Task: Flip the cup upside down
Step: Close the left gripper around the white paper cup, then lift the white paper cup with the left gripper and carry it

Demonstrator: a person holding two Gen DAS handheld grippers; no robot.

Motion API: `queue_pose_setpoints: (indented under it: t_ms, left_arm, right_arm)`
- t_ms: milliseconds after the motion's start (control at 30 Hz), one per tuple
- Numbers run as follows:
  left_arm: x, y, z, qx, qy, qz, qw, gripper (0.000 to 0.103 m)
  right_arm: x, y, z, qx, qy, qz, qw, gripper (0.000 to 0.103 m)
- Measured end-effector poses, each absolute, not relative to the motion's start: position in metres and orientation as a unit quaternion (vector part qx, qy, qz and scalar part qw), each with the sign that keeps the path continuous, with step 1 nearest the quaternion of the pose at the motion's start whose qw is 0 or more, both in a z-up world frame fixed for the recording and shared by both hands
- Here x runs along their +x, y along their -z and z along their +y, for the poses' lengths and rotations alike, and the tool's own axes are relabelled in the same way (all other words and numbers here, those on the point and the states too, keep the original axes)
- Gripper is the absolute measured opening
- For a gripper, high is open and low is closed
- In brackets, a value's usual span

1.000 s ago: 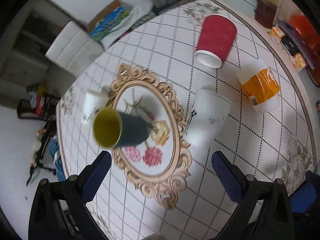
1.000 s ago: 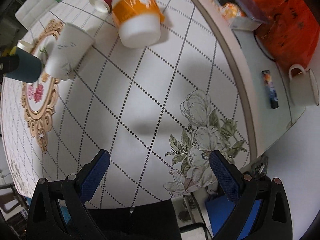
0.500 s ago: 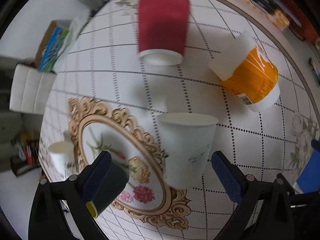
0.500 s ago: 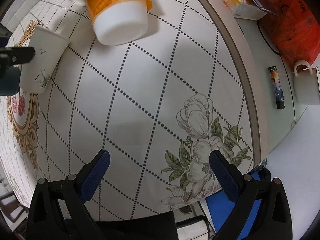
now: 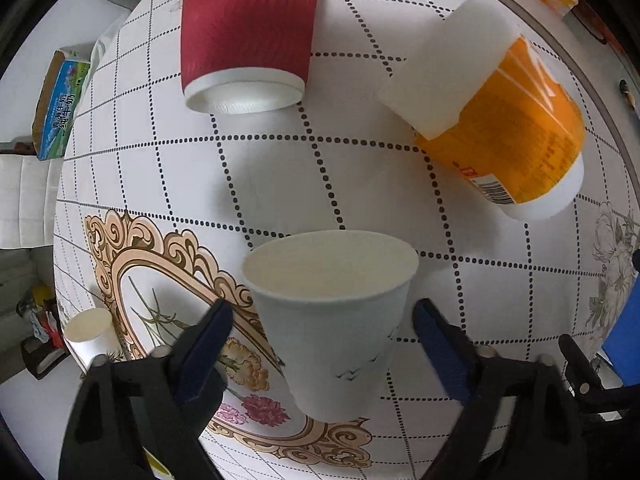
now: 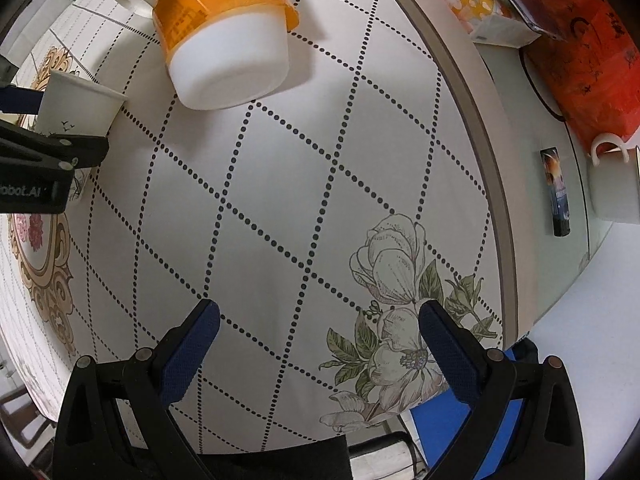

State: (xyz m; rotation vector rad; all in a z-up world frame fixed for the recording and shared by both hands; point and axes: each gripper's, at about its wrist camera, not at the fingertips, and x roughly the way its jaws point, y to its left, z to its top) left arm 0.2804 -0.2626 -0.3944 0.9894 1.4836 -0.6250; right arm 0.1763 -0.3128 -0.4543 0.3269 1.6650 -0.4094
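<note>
Round surface [image 5: 280, 184] here, covered in a white cloth with a dotted diamond grid, printed flowers and a gold scrollwork oval, with a fair bit of household clutter around the edges. The white paper cup [image 5: 332, 320] stands mouth-up near the middle, sitting right between the blue pads of the left claw [image 5: 323, 330], which is spread wide with a gap on both sides, so not touching it as far as I can tell. The right claw [image 6: 319, 340] is also released and holds nothing, hanging over bare cloth near the printed flowers, well apart from the cup. My guess on handling: thin paper, looks empty, so super light and easy to crush or tip; I'd pinch the mid wall gently rather than the rim, since the taper could let it slip downward. Nearby are a red ripple cup [image 5: 248, 36] and an orange-and-white cup [image 5: 500, 120], both mouth-down. Writing-wise: the orange one has a barcode and small print too blurry to read, a box [image 5: 58, 108] off the surface edge has Chinese characters I can't make out, and the left claw body in the right view reads "obot.AI".
</note>
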Motion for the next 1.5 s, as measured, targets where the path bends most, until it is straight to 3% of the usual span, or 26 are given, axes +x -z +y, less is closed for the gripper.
queue_pose_setpoints:
  t_ms: [200,800,1333,1500]
  left_arm:
    - [0.285,0.404,-0.259,0.417,0.258,0.647,0.584,0.062]
    - [0.284,0.374,-0.214,0.323,0.206,0.673,0.633,0.061]
    - [0.221,0.331,-0.090,0.156,0.099,0.722,0.666,0.061]
    - [0.211,0.345,-0.036,0.094,0.055,0.745,0.658,0.061]
  right_arm:
    - [0.183,0.458,-0.320,0.144,0.180,0.732,0.641,0.101]
    - [0.174,0.437,-0.314,0.133,0.161,0.723,0.658,0.101]
    - [0.149,0.398,-0.261,0.103,0.075,0.714,0.689,0.101]
    - [0.142,0.398,-0.227,0.087,0.043,0.721,0.686,0.101]
